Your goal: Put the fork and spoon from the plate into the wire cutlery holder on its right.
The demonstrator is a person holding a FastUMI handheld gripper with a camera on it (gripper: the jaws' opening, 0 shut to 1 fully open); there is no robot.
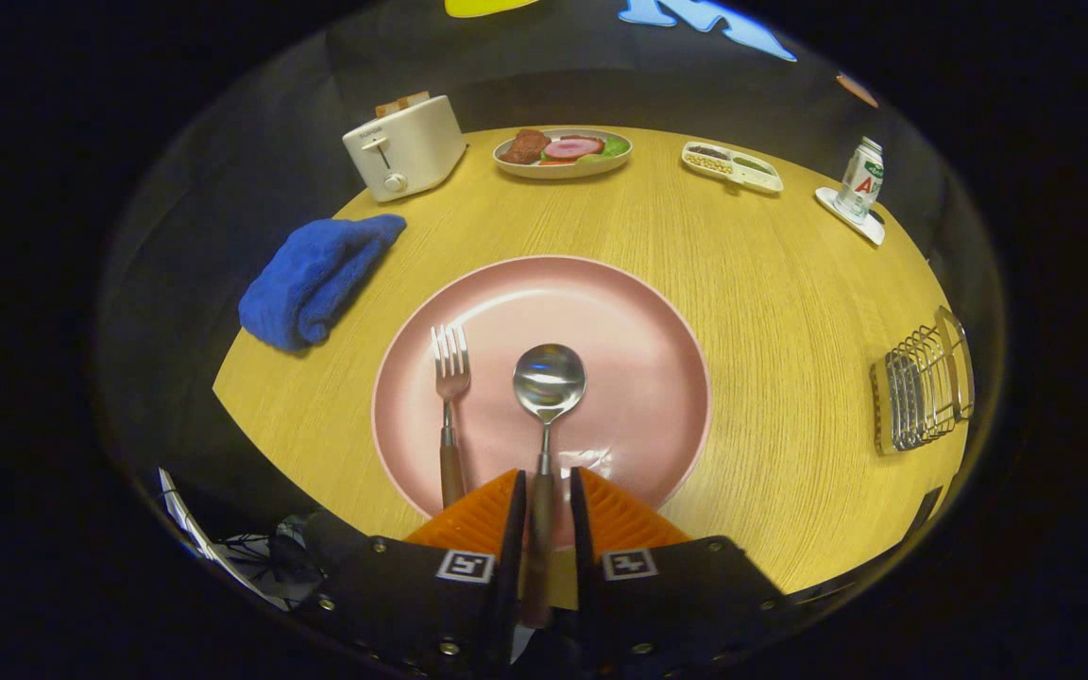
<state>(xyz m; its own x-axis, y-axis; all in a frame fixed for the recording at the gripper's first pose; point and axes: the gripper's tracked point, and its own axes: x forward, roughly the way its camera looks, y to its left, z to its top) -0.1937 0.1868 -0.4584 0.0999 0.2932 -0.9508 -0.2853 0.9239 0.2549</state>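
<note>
A pink plate (643, 312) lies on the round wooden table (771, 283) just ahead of my fingers. On it lie a fork (450, 378) and, to its right, a spoon (549, 380), both with brown handles pointing back at me. My gripper (546, 477) straddles the spoon's handle, which runs between the two fingers. The fingers stand narrowly apart: the handle lies close to the left one, with a small gap to the right one. The spoon's bowl rests on the plate. The wire cutlery holder (922, 392) stands far to the right of the plate, near the table's edge.
A folded blue cloth (317, 274) lies left of the plate. Beyond the plate, at the table's far side, are a white toaster (404, 146), a plate of food (563, 151), a small divided dish (731, 166) and a can on a coaster (858, 184).
</note>
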